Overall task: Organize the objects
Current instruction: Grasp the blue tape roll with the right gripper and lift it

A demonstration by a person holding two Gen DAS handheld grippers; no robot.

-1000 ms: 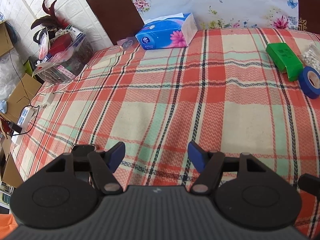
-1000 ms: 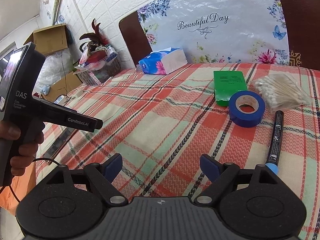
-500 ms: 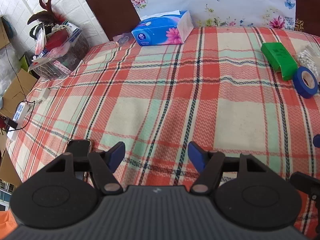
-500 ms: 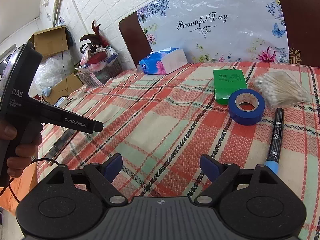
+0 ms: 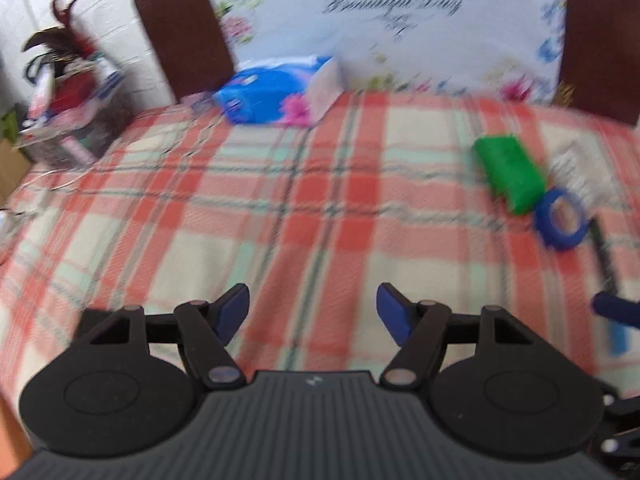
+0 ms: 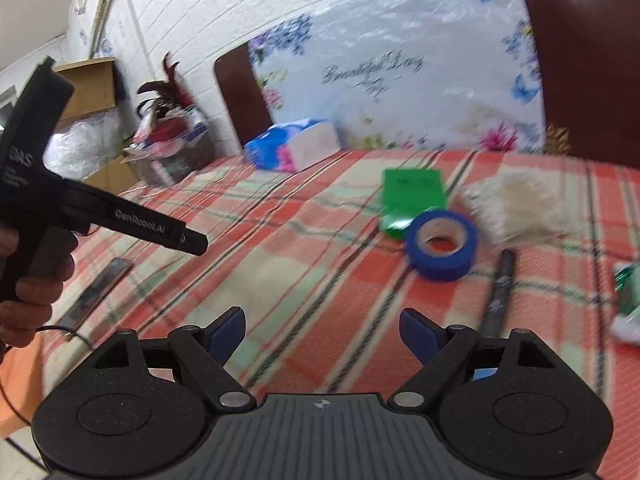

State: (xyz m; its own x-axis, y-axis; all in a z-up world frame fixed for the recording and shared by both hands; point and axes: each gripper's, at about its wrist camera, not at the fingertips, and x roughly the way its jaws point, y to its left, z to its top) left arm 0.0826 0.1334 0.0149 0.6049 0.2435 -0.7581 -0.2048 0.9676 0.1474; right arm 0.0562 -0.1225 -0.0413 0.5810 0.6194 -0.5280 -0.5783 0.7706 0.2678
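Both our grippers, left (image 5: 313, 307) and right (image 6: 321, 330), hang spread apart, holding nothing. Only the right view catches the phone (image 6: 98, 293) on the bench (image 6: 280, 280).

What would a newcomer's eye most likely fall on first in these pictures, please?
Probably the red-and-green plaid tablecloth covering the table, then the blue tape roll at its right beside a green box. The blue tissue box at the far edge also stands out, before the floral "Beautiful Day" sheet.
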